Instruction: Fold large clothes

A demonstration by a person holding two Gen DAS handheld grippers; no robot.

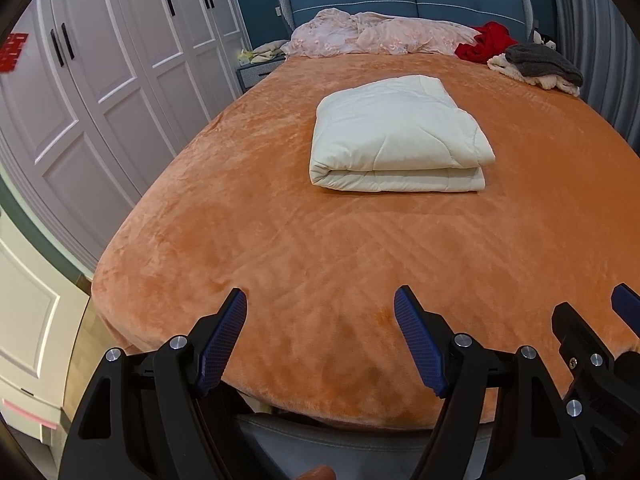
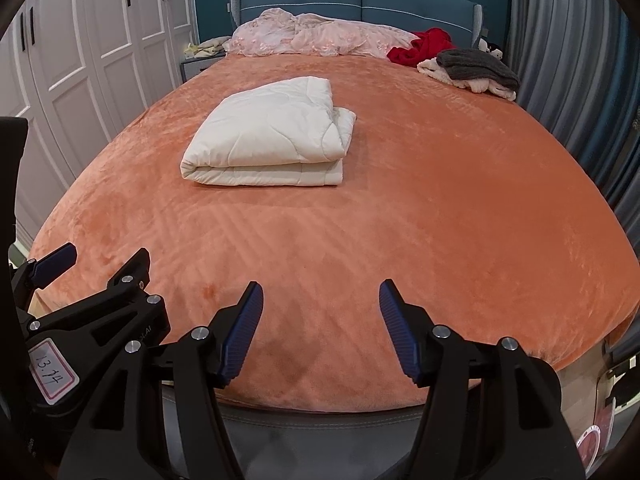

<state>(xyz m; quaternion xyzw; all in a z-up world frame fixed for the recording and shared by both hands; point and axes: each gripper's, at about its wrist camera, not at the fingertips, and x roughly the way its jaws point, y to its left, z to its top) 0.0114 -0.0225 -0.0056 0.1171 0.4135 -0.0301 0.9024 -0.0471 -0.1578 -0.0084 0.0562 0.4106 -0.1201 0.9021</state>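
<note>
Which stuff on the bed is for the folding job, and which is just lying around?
For the job: white quilt, already folded; left gripper and right gripper, jaws open, empty.

Lying about: pink bedding, red garment, grey knit, wardrobe.

Quilted matt cloth duvet [image 1: 396,132] on plush, velvety orange bedspread [image 1: 280,248].

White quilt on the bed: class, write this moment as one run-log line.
white quilt: folded, on orange bed cover | left gripper: open, empty | right gripper: open, empty | both near bed's foot
</note>
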